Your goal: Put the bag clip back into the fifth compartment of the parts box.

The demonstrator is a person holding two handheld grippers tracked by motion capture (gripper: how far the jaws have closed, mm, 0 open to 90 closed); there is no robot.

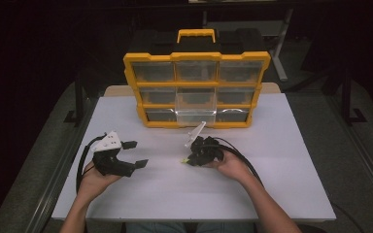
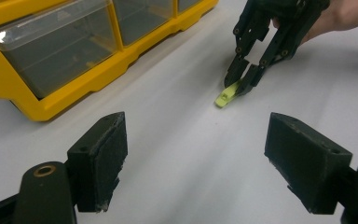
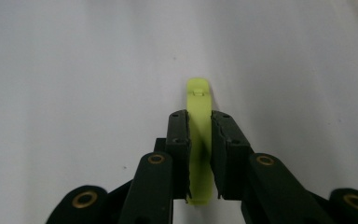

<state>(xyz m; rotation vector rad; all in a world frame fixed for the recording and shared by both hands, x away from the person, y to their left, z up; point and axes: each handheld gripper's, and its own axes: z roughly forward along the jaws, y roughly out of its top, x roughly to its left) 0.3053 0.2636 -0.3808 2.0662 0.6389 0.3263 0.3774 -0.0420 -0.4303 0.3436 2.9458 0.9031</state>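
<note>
One little lime-green plastic strip [image 3: 199, 135] lies flat on the white surface [image 1: 272, 145], a bit in front of the yellow drawer organizer [image 1: 196, 90]. The right gripper [image 3: 199, 154] has both pads pressed against its sides, pinching it, with the rounded tip poking out past the jaws. In the high view, one clear drawer [image 1: 195, 110] sticks out of the organizer's middle column, right behind that hand. The left gripper [image 2: 196, 158] sits off to the side with jaws spread wide, holding nothing.
</note>
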